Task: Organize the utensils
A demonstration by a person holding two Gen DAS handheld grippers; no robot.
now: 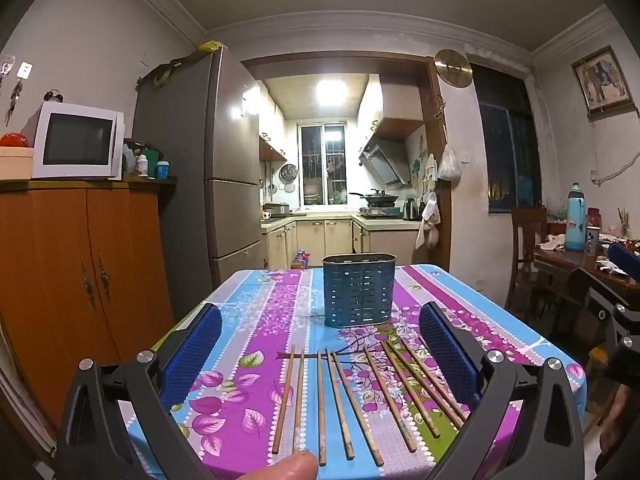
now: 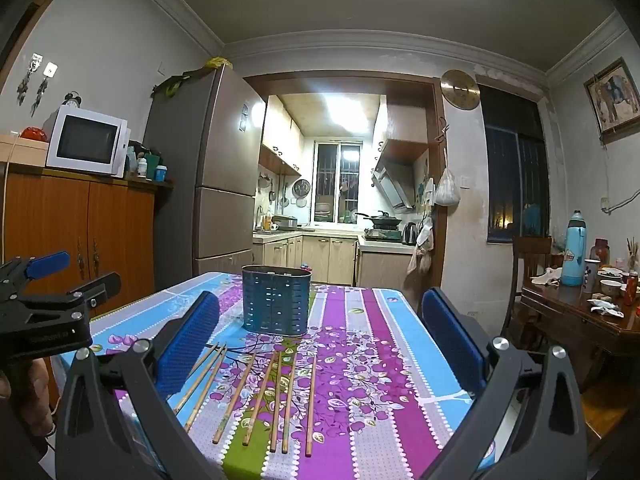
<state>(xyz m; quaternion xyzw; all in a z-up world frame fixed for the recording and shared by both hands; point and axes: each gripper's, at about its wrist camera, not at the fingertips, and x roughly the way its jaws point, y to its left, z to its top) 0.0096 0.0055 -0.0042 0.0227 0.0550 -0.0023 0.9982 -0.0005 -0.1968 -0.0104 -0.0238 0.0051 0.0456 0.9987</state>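
Several wooden chopsticks (image 1: 352,396) lie side by side on the flowered tablecloth (image 1: 248,320) near its front edge; in the right wrist view the chopsticks (image 2: 264,392) sit left of centre. Behind them stands an empty blue perforated utensil holder (image 1: 358,294), upright, toward the far side (image 2: 276,300). My left gripper (image 1: 320,312) hovers open above the chopsticks, blue pads wide apart, nothing between them. My right gripper (image 2: 320,298) is open too, over the table's right part. Each gripper shows at the edge of the other's view (image 1: 604,270) (image 2: 76,274).
A fingertip (image 1: 296,466) shows at the bottom edge. A wooden cabinet (image 1: 80,260) with a microwave (image 1: 76,142) stands left, a fridge (image 1: 228,168) behind it. At right are a chair (image 2: 528,264) and a cluttered wooden table (image 2: 580,304) with a blue flask (image 2: 574,248).
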